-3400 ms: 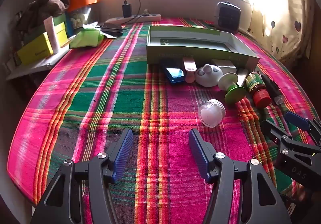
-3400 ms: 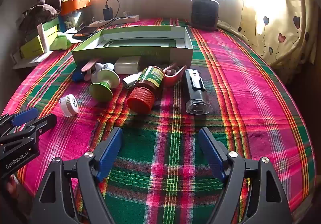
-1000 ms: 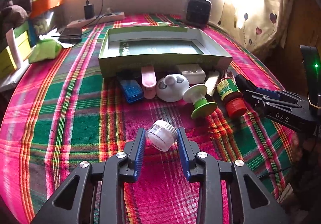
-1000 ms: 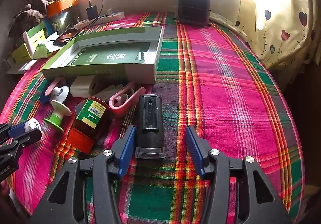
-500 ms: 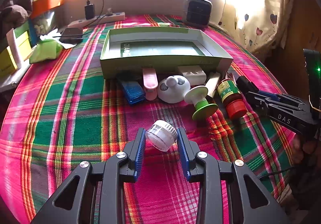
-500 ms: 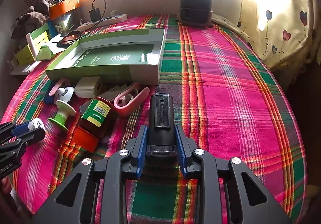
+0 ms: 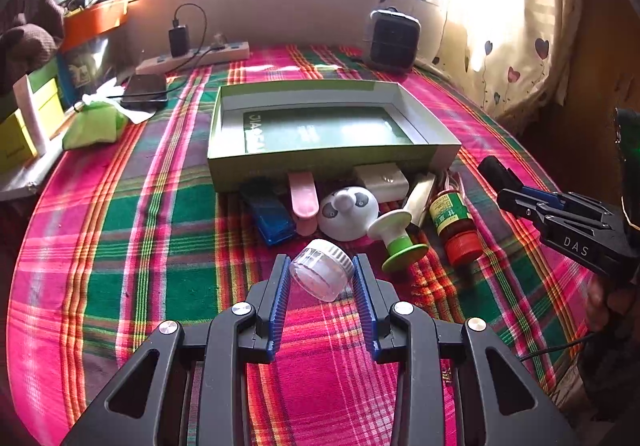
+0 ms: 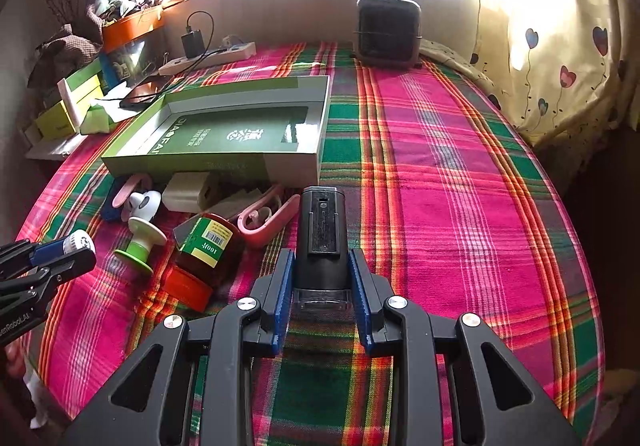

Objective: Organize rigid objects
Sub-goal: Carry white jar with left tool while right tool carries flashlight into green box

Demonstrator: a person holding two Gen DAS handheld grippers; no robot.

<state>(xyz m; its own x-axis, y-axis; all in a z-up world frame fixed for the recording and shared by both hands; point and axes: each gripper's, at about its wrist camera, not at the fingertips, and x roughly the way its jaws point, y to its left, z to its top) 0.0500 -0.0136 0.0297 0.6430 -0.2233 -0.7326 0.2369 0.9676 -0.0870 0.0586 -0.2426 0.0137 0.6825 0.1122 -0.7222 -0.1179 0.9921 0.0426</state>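
Note:
My left gripper [image 7: 321,273] is shut on a small clear jar with a white ribbed lid [image 7: 322,269], held tilted just above the plaid cloth. My right gripper [image 8: 321,273] is shut on a black box-shaped device [image 8: 320,236] that points away from me. An open green box [image 7: 332,126] lies beyond both. In front of its near wall lie a blue case [image 7: 272,216], a pink clip [image 7: 304,198], a white panda figure [image 7: 348,212], a white and green stopper [image 7: 398,240] and a brown bottle with a red cap [image 7: 454,226]. The right gripper [image 7: 516,192] also shows at the right edge of the left wrist view.
A black speaker [image 8: 388,30] stands at the far edge by the window. A power strip with a charger [image 7: 192,54], a phone [image 7: 144,96], a green pouch [image 7: 94,126] and yellow boxes [image 7: 24,126] crowd the far left. A curtain [image 8: 560,46] hangs at the right. A pink earhook [image 8: 266,224] lies beside the bottle.
My right gripper's jaws have shut on the black device, which lay loose between them a second ago. The left gripper keeps its hold on the jar and has barely moved.

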